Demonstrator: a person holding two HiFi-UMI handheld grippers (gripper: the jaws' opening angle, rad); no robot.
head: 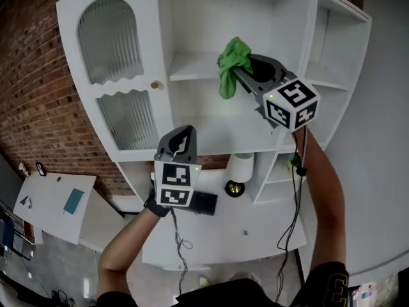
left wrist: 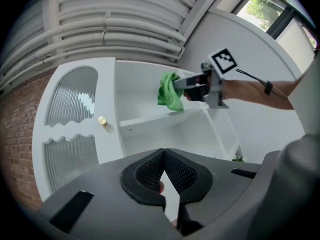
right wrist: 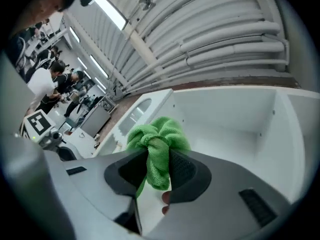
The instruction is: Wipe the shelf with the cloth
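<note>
My right tool (right wrist: pixel 159 160) is pinching the green cloth (right wrist: pixel 158 134) between its two pads. The cloth bunches up in a ball past the tips, so it hides them and some of what lies behind. The cloth is up at the front edge of the upper shelf (head: pixel 192 69) in the white cupboard (head: pixel 211 18). Its loose end hangs down over that edge, and I cannot tell if it touches the board. My left tool (left wrist: pixel 162 155) is pressed together at the tips with nothing in it. It sits lower down, well apart from the cloth, near the bottom of the cupboard. Its marker cube covers part of the surface (head: pixel 255 232) below. Left of the shelf is a door (head: pixel 112 43) with wavy glass and a small gold knob (head: pixel 154 84), and a brick wall (head: pixel 32 101) is past it. On the right are narrow side shelves (head: pixel 332 56). A white roll (head: pixel 241 165) stands under the cupboard. The shelf board runs wide, with open room back to the cupboard wall.
</note>
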